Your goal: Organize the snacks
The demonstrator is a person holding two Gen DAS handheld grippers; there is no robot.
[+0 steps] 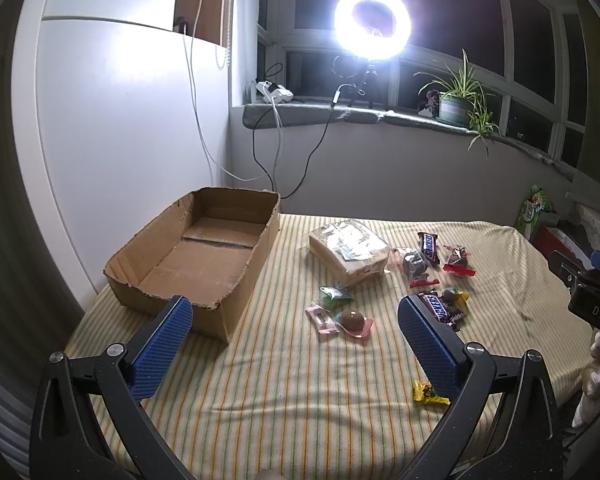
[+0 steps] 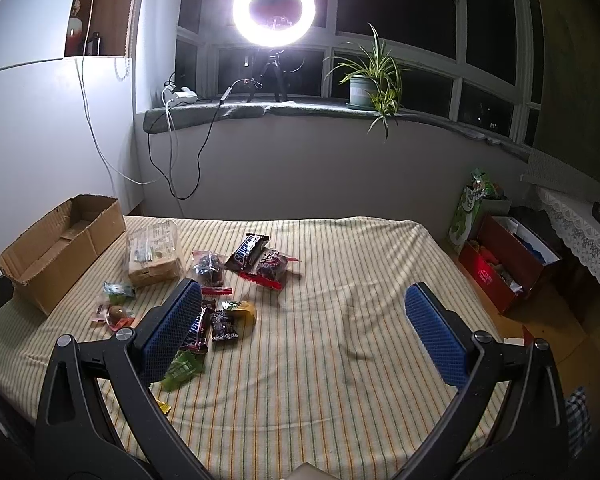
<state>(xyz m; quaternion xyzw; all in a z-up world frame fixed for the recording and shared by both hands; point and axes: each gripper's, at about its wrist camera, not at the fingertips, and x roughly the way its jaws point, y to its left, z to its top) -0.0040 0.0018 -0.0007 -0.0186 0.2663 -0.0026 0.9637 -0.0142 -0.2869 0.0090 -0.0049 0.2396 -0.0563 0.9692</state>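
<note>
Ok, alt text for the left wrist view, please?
The open left gripper hovers above a striped cloth, holding nothing. An empty cardboard box sits at left; wrapped snacks, including a Snickers bar, lie scattered at right.

Open, empty right tongs (image 2: 302, 326) hover above the striped cloth (image 2: 340, 264), snacks (image 2: 236, 280) scattered left.

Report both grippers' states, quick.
Left gripper: open, holding nothing.
Right gripper: open, holding nothing.
</note>
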